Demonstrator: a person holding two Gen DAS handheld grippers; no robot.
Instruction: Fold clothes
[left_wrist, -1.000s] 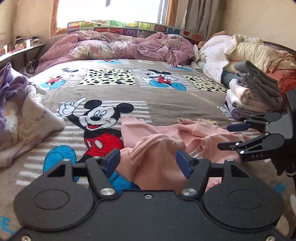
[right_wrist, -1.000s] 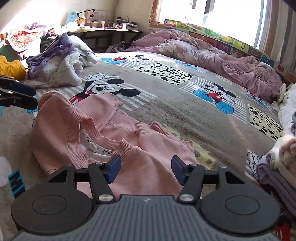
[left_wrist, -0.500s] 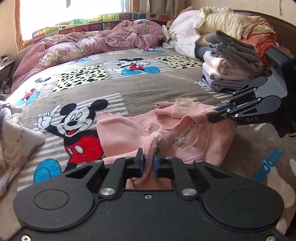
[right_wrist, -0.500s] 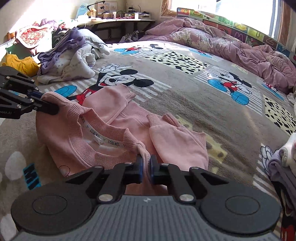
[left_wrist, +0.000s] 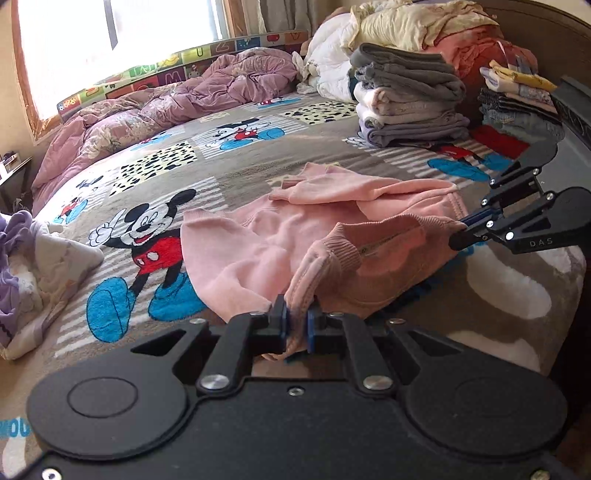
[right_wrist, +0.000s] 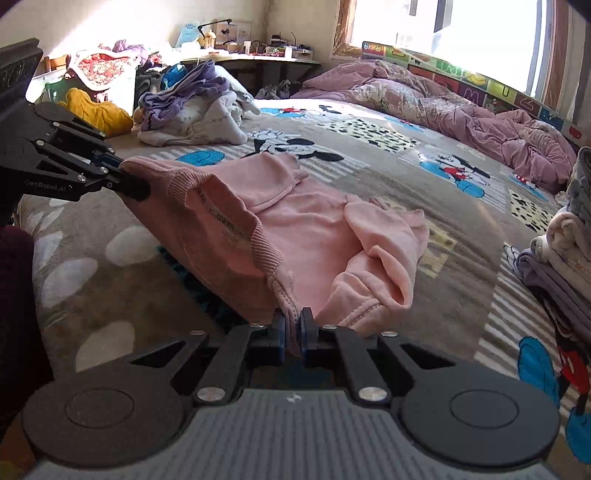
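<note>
Between both grippers' pinching jaws, pink sweatshirt (left_wrist: 258, 254) stretched by its shoulders above the bedspread (left_wrist: 207, 173).

You have the pink fleece sweatshirt (left_wrist: 266, 254) stretched by its ribbed neckline between your left gripper (left_wrist: 296, 325) and right gripper (right_wrist: 292, 332), its body and sleeves trailing crumpled ahead of them.

One pink sweatshirt (left_wrist: 258, 240) (two hand-held grippers (left_wrist: 296, 325))
</note>
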